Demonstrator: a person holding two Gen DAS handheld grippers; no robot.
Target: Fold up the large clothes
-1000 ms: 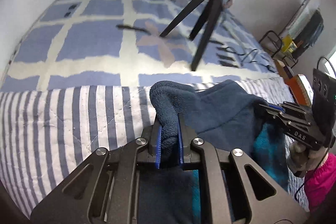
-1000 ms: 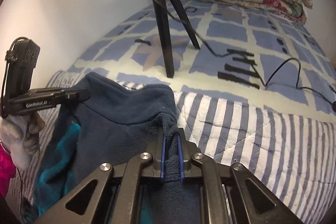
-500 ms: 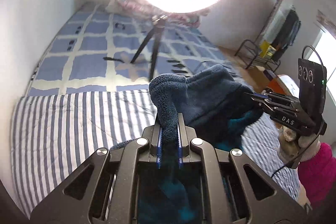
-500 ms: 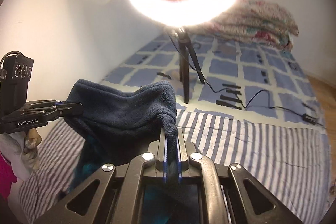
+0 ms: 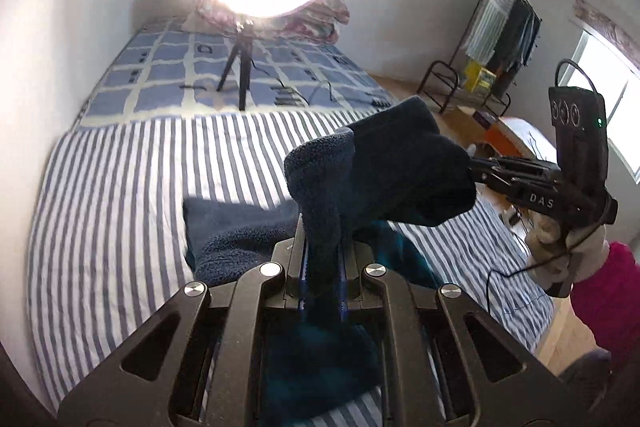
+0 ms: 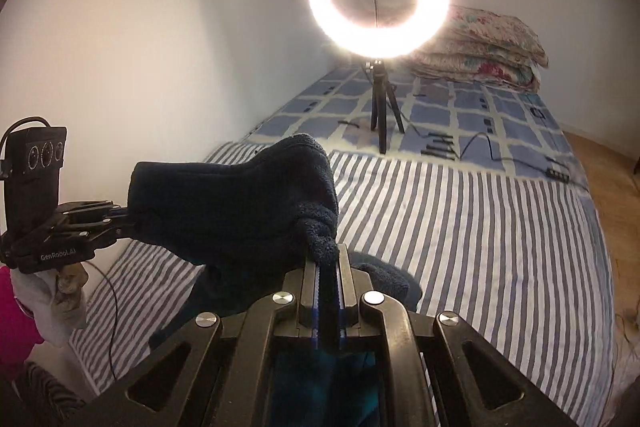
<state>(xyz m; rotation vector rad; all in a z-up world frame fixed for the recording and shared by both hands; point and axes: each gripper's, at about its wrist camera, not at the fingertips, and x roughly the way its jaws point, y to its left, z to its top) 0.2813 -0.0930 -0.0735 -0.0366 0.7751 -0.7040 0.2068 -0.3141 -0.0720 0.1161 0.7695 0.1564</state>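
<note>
A dark navy fleece garment (image 5: 384,171) with a teal inner side hangs in the air above the striped bed sheet (image 5: 120,187). My left gripper (image 5: 322,255) is shut on one bunched edge of it. My right gripper (image 6: 329,267) is shut on another edge of the garment (image 6: 240,203). Each gripper shows in the other's view: the right gripper (image 5: 480,167) at the right, the left gripper (image 6: 120,217) at the left. The cloth stretches between them. A lower part of the garment (image 5: 236,231) droops onto the sheet.
A lit ring light on a black tripod (image 5: 240,75) stands on the blue checked bedding (image 5: 168,67), with cables by it. A folded floral quilt (image 6: 488,47) lies at the bed's head. A clothes rack (image 5: 500,39) stands by the window. White walls border the bed.
Both grippers have risen well above the bed, lifting the garment with them. The ring light has come into view and most of the fleece now hangs off the sheet.
</note>
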